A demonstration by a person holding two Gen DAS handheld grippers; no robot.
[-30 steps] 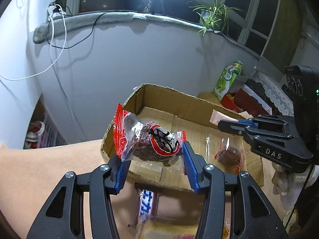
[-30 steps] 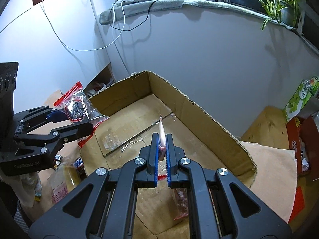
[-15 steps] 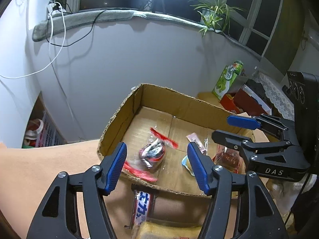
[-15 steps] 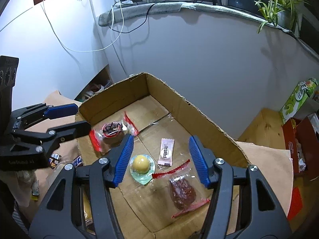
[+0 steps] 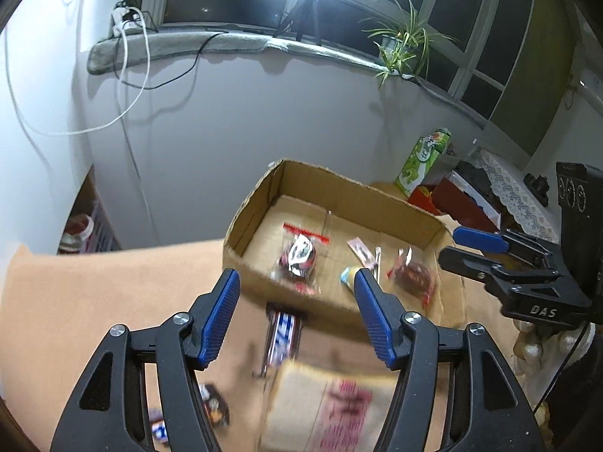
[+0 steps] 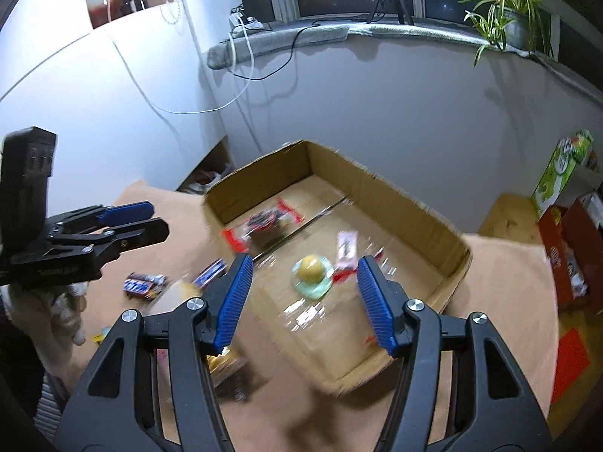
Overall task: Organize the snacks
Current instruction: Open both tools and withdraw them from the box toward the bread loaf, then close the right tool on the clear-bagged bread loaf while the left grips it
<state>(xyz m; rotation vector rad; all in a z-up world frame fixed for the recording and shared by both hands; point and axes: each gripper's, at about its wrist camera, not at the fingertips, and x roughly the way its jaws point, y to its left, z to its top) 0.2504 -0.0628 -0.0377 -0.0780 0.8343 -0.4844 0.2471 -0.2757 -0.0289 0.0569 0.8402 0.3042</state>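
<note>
An open cardboard box [image 5: 260,203] [image 6: 414,196] sits on the tan table. Inside lie a red-and-clear cake packet [image 5: 297,254] [image 6: 264,224], a small pink sachet [image 5: 360,250] [image 6: 346,246], a yellow jelly cup [image 6: 312,269] and a dark red snack bag [image 5: 412,273]. My left gripper [image 5: 296,318] is open and empty, above a blue candy bar [image 5: 282,333] and a tan packet [image 5: 331,406] outside the box. My right gripper [image 6: 301,301] is open and empty over the box's near side. Each gripper shows in the other's view.
More candy bars [image 6: 145,284] lie on the table left of the box. A green carton [image 5: 422,160] and red boxes [image 6: 565,248] stand at the right. A white wall lies behind the box. A windowsill holds cables and a plant [image 5: 401,43].
Both grippers opened and dropped their snacks into the box, the left its cake packet, the right its pink sachet. Both have since pulled back towards me, the left over the table snacks.
</note>
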